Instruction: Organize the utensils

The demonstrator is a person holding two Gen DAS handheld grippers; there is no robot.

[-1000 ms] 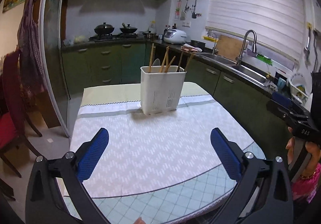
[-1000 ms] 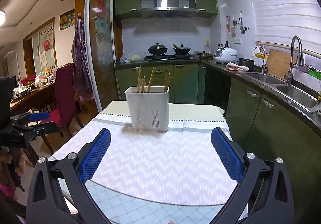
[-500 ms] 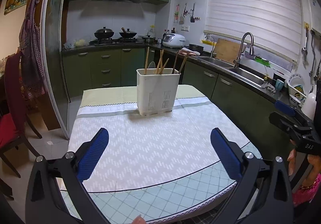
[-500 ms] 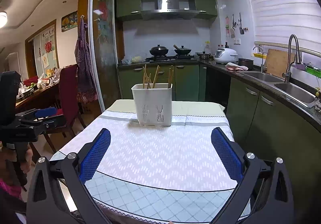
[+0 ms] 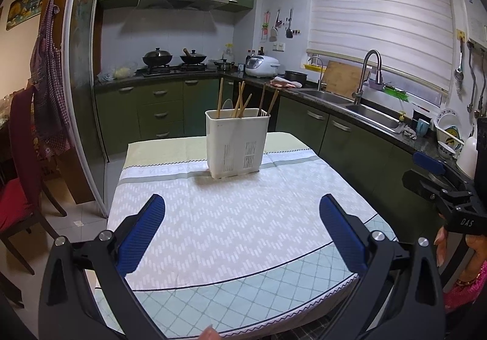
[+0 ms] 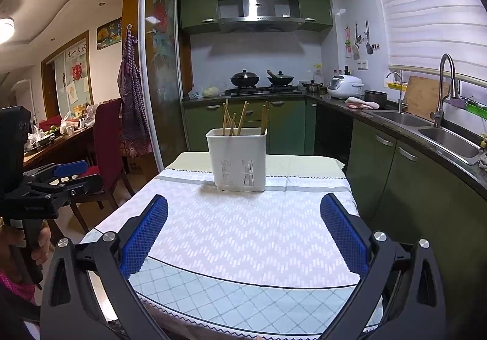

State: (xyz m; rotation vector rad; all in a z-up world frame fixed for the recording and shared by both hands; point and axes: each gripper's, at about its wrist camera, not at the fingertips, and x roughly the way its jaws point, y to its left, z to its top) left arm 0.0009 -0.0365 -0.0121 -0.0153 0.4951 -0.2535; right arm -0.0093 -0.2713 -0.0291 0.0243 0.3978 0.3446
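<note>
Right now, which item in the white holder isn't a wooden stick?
The pale spoon in the white holder: rounded and grey-white, standing among thin brown chopsticks.

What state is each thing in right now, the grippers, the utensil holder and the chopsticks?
Left gripper: open, empty, above the near table edge.
Right gripper: open, empty.
White utensil holder: upright on the tablecloth.
Wooden chopsticks: standing in the holder, leaning at varied angles.

Patterned tablecloth (image 5: pixel 231 227), green cabinets (image 5: pixel 158 108), steel sink (image 5: pixel 369 117), red chair (image 6: pixel 106 139), rice cooker (image 6: pixel 345 86)
</note>
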